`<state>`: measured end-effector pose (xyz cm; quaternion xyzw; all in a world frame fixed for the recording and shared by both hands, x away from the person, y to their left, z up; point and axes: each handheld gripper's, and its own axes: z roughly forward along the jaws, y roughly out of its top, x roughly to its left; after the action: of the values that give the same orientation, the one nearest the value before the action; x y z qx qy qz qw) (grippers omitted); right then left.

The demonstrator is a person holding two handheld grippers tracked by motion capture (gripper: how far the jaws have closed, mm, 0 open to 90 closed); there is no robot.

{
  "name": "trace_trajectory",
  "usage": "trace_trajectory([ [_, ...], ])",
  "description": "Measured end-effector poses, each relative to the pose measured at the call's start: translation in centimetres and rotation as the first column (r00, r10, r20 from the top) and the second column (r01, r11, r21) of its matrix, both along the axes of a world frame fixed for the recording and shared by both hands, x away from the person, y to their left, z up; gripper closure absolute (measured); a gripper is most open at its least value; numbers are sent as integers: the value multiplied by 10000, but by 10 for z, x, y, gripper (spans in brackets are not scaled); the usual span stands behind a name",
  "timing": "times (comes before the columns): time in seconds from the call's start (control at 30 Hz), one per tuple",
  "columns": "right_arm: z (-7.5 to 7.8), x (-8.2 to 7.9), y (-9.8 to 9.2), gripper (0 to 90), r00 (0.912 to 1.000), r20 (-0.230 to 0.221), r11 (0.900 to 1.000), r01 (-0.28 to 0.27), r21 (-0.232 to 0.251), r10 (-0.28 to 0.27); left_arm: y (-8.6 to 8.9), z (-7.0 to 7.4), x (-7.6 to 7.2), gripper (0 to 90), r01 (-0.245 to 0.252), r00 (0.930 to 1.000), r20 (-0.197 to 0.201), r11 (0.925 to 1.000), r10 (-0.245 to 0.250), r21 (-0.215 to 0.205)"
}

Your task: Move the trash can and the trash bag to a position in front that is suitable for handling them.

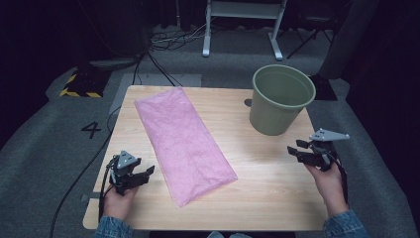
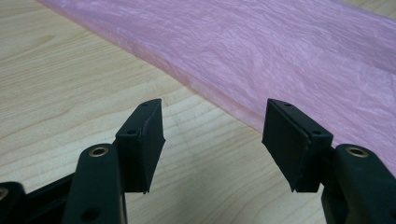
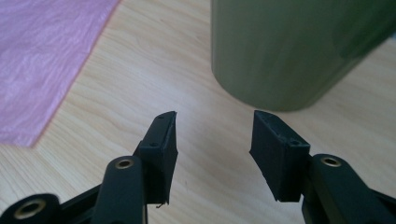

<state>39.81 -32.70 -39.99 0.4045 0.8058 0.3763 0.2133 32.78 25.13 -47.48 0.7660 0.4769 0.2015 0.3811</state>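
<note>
At the near edge of the tabletop [image 1: 267, 198], the left gripper [image 1: 147, 173] is held low with its jaws apart and nothing between them, aimed at the long side of a flat pink plastic bag [image 1: 184, 141]; in the left gripper view the bag's [image 2: 280, 51] crinkled edge is seen just beyond the jaw tips, not touched. The bag is spread diagonally across the middle of the tabletop, well apart from the green bin [image 1: 280, 99] standing upright at the far right corner. The right gripper [image 1: 296, 150] is held above the right side of the tabletop, jaws also parted and empty, pointed at the bin's [image 3: 289, 51] lower wall. The work is judged to be getting the bag onto the bin. Trouble could be caused by the thin film: lying flat on the wood, it may be pushed along or bunched up rather than caught, and both layers may be pinched together, so the mouth is never opened. The light bin could also be knocked over by a careless approach.
</note>
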Motion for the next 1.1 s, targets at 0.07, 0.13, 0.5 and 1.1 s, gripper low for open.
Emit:
trace_trajectory([
  [0.07, 14, 10, 4, 507, 9998, -19, 9996, -213, 157, 214, 2, 0, -4, 377, -115, 9999, 28, 9997, 115, -194],
  [0.13, 25, 17, 6, 505, 9991, 157, 9991, -394, 185, 391, 3, 1, -5, 373, -143, 9999, -16, 9993, 142, -339],
  [0.5, 83, 60, 19, 513, 9936, 1014, 9976, -552, 429, 507, 10, -1, -16, 370, -316, 9995, -15, 9985, 315, -437],
  [1.1, 69, 116, 60, 630, 9934, -133, 9923, -1142, -476, 1136, 5, -2, -11, 372, 0, 10000, -37, 9998, 0, -201],
])
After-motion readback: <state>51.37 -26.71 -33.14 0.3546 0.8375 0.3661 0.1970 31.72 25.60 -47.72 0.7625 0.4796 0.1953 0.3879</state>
